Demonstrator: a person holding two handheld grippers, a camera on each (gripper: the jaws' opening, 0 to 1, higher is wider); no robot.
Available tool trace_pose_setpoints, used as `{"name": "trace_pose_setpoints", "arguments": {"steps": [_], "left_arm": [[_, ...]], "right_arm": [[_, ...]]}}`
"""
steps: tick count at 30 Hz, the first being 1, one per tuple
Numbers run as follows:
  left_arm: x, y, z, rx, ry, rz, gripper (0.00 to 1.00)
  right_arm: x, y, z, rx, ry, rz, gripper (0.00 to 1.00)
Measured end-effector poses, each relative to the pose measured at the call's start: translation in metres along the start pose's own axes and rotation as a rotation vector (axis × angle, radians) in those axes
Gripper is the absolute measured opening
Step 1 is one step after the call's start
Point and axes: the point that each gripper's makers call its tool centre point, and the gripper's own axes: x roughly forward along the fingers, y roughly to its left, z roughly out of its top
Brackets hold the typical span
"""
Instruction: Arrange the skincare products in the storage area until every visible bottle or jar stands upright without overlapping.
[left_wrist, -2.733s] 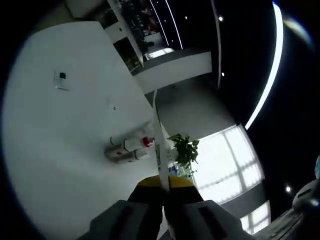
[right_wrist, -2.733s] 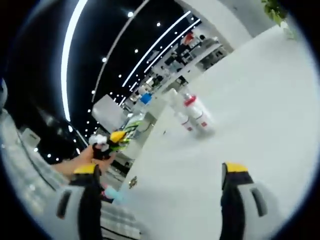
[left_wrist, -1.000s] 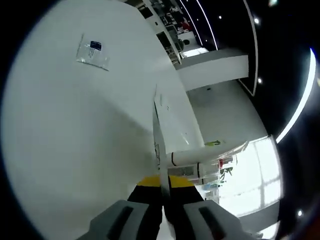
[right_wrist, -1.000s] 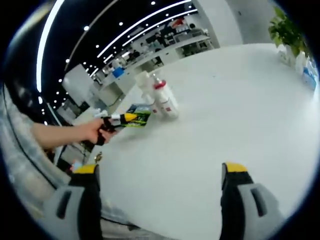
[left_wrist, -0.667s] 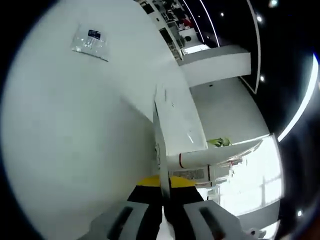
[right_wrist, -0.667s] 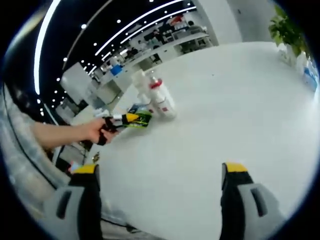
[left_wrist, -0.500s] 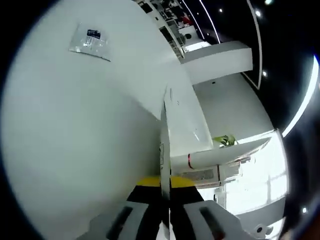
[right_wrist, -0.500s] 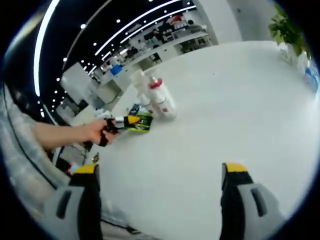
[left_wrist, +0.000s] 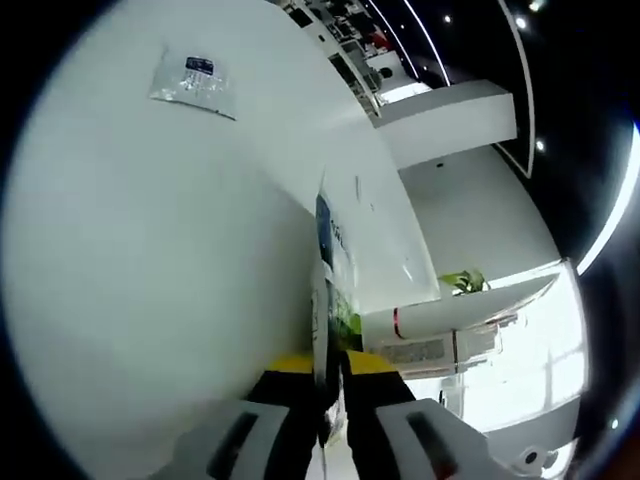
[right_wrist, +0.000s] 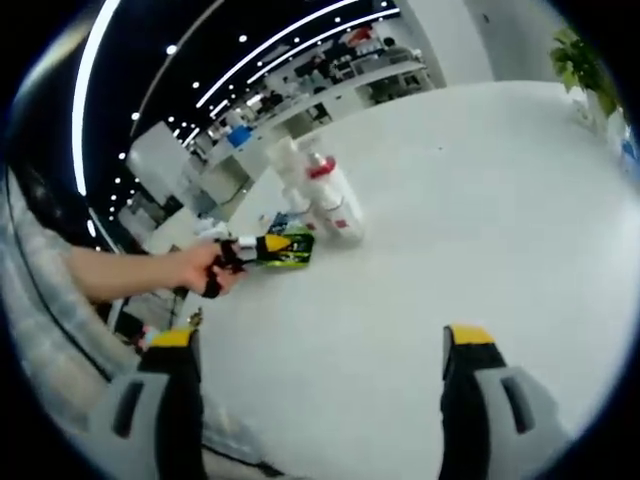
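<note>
Left gripper: jaws pinched on a flat green-and-blue sachet, edge-on ahead of the tips, low over the white table.
Right gripper: jaws spread wide, nothing between.
2 white bottles, red-collared, upright, just beyond the sachet.
Clear packet: far ahead-left of the left gripper.

Broad white table underfoot, a small clear packet with a dark label lying flat far across it. Potted green plant at the far edge. Beyond, dim office desks under bright ceiling light strips
</note>
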Motion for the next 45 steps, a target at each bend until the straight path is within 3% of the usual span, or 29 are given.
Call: {"name": "trace_pose_setpoints", "arguments": {"steps": [11,20,23,30,38,45], "left_arm": [[-0.006,-0.003,-0.005,-0.002,0.035,-0.006,0.18],[-0.021,0.000,-0.009,0.116,0.072,0.048,0.26],[-0.024,0.004,-0.010,0.163,0.087,0.093,0.27],[-0.016,-0.001,-0.014,0.246,0.132,0.143,0.30],[-0.019,0.008,-0.014,0.467,0.213,0.293,0.31],[-0.027,0.018,-0.010,0.669,0.281,0.406,0.42]], "right_arm": [[-0.009,0.006,-0.012,0.014,-0.007,0.012,0.97],[-0.012,0.012,-0.016,0.018,-0.012,0.025,0.96],[-0.012,0.015,-0.017,0.013,-0.016,0.032,0.95],[-0.017,0.017,-0.025,0.028,-0.020,0.038,0.95],[-0.019,0.012,-0.029,0.048,-0.021,0.033,0.94],[-0.014,0.016,-0.024,0.039,-0.023,0.050,0.94]]}}
